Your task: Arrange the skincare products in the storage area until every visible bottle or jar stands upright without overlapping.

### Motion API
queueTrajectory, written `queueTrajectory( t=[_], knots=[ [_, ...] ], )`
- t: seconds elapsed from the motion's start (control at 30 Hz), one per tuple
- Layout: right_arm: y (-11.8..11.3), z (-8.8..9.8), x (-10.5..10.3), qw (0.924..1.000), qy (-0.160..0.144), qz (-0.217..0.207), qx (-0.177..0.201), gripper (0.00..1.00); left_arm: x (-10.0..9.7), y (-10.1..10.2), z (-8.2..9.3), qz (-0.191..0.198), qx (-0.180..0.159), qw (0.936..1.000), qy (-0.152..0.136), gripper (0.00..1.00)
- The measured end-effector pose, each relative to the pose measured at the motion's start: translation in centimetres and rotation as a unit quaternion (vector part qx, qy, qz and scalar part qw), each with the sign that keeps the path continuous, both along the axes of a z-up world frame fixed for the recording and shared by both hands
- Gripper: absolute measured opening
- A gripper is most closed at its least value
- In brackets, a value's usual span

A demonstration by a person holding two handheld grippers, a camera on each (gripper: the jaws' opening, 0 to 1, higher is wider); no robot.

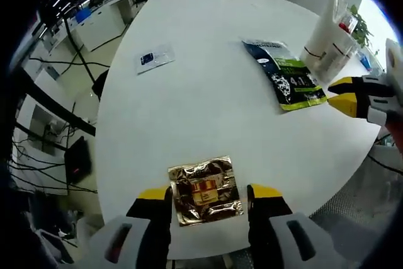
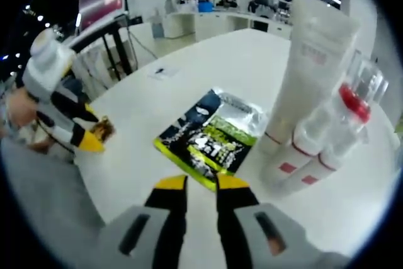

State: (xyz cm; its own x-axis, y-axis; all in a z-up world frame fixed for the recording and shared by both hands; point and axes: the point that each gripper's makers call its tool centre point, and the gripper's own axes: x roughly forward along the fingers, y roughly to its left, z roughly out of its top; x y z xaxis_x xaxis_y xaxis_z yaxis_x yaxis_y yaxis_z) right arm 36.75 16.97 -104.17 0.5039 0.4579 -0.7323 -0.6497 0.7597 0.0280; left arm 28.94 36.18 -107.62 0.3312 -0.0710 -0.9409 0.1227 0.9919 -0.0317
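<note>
Crinkled gold foil sachet point(image 1: 205, 191) between spread left claw point(image 1: 210, 198); right claw point(image 2: 201, 183) narrowly parted.

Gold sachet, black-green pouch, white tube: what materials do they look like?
Gold sachet: looks like metallised foil, shiny and crinkled with bright reflections. Black-green pouch: probably glossy plastic film, with a silvery, foil-like sealed top edge. White tube: likely matte or satin plastic; smooth, opaque, soft highlights, no sharp glare.

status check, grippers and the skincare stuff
Left gripper open astride gold sachet. Right gripper open at green-black sachet. Bottles upright.
</note>
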Motion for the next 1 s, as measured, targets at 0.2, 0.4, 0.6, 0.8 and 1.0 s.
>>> queueTrajectory(
  t=[0.2,0.4,0.6,0.8,1.0],
  knots=[
    [0.05,-0.05,-0.04,1.0,0.002,0.001,0.0,0.16,0.04,0.0,-0.01,0.002,0.0,1.0,-0.002,0.49],
    [0.35,0.23,-0.08,1.0,0.0,0.004,0.006,0.16,0.06,-0.19,0.0,0.0,0.0,1.0,-0.001,0.48],
    [0.51,0.21,-0.25,1.0,0.001,0.006,0.008,0.16,0.12,-0.37,0.0,-0.005,0.0,1.0,0.0,0.46],
    [0.34,-0.01,-0.43,1.0,0.007,0.004,0.005,0.16,0.05,-0.47,0.01,-0.006,-0.001,1.0,-0.002,0.44],
    [0.51,0.4,-0.54,0.9999,0.002,0.005,0.012,0.16,0.0,-0.6,0.12,-0.006,0.0,1.0,0.0,0.42]
  ],
)
